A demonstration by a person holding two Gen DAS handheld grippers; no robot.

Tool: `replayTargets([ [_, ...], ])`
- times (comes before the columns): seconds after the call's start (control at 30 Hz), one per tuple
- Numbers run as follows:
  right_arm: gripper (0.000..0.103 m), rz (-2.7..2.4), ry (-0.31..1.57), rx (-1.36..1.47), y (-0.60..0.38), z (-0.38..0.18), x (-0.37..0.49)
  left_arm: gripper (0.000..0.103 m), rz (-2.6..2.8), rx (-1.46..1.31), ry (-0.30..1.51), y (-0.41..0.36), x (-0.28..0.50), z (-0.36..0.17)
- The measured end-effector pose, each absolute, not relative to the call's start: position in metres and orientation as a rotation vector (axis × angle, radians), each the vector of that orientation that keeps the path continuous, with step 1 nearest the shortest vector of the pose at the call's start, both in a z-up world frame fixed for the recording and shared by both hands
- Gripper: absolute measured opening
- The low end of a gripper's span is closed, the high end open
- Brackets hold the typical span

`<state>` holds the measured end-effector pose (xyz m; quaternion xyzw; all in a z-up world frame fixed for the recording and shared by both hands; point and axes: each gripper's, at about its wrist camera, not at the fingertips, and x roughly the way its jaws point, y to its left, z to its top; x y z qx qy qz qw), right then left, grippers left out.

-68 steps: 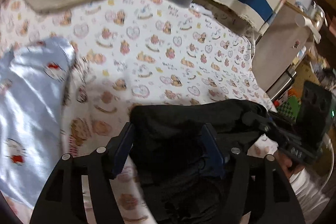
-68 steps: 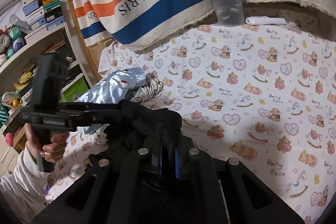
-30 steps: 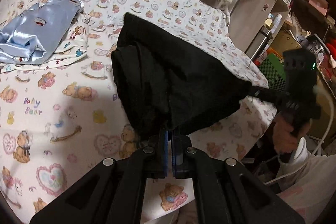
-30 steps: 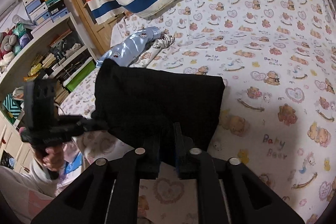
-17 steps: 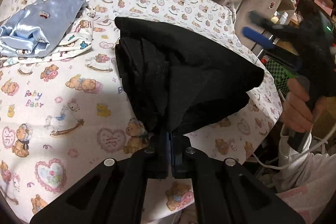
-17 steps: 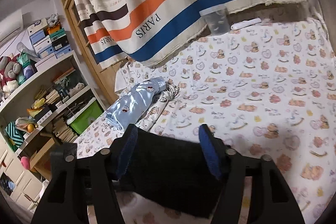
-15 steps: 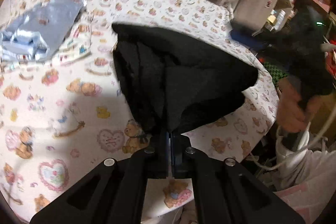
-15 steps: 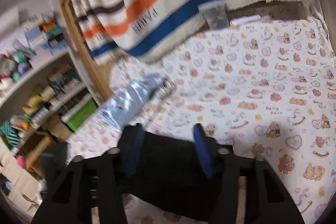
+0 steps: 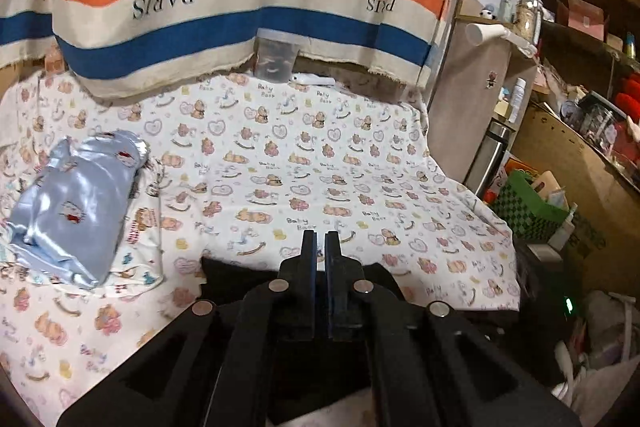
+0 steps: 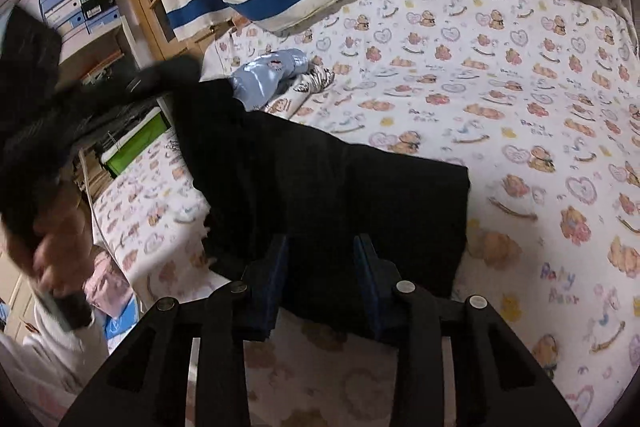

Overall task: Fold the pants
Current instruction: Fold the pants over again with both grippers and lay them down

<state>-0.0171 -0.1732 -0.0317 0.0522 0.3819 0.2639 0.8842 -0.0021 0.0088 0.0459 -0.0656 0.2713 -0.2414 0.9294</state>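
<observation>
The folded black pants (image 10: pixel 332 195) lie on the teddy-bear bedsheet (image 10: pixel 520 115) near its front edge, long axis running from the near right toward the far left. The right gripper (image 10: pixel 322 259) hangs over them with fingers spread apart. Only the left wrist view shows the left gripper (image 9: pixel 320 259), fingers pressed nearly together with nothing visible between them, the pants' edge (image 9: pixel 236 275) just showing behind.

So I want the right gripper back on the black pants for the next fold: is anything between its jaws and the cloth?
Nothing visible is. The right gripper hangs open directly over the near edge of the black pants, with only the bear-print sheet around them. The blue satin garment lies well beyond, off that path.
</observation>
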Motion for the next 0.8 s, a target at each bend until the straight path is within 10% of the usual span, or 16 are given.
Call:
replayTargets([
  [0.17, 0.037, 0.544, 0.769, 0.021, -0.17, -0.032, -0.028, 0.02, -0.501, -0.168, 0.571, 0.004, 0.012, 0.041],
  [0.8, 0.047, 0.367, 0.745, 0.162, -0.191, -0.013, 0.009, 0.011, -0.385, -0.177, 0.682, 0.026, -0.043, -0.024],
])
